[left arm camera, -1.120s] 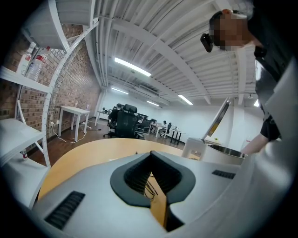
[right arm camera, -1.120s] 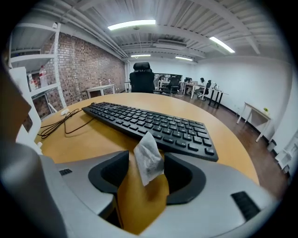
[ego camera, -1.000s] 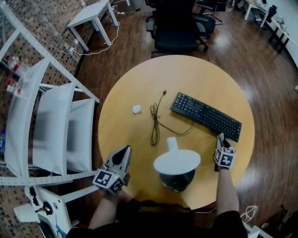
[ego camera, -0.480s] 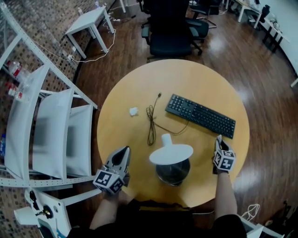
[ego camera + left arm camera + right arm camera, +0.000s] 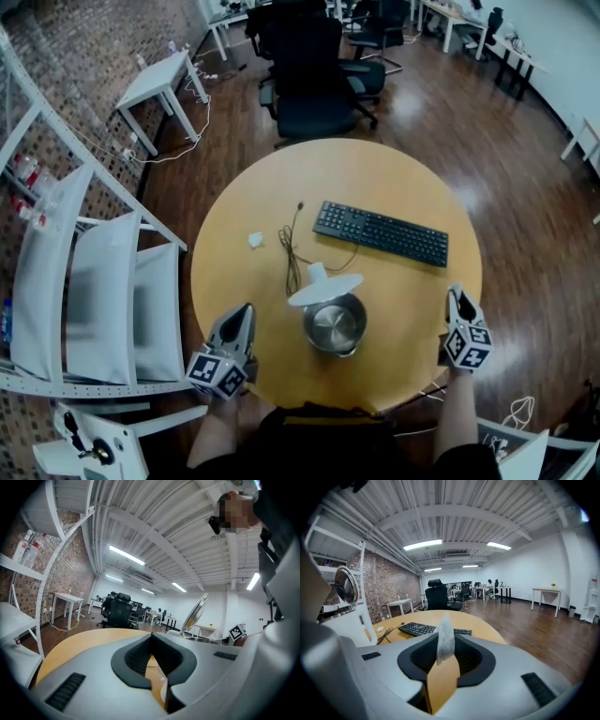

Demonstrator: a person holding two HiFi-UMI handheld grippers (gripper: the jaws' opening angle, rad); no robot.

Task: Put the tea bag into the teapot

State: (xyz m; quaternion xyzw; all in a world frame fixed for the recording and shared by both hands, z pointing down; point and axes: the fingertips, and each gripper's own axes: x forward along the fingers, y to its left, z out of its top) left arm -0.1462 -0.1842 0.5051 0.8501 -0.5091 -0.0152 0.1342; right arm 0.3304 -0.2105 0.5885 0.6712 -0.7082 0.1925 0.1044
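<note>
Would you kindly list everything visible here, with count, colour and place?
table: one, round, light wood, centre
teapot: one, steel, table's near side, open
lid: one, white, tilted up at the teapot's far rim
keyboard: one, black, far right of the table
cable: one, black, left of the keyboard
small white object: one, left of the cable
tea bag: one, white, between the right gripper's jaws
office chair: one nearby, black, beyond the table
side table: one, white, far left
shelving: white, left of the table
left gripper: shut, empty, near left edge
right gripper: shut on the tea bag, right edge
</note>
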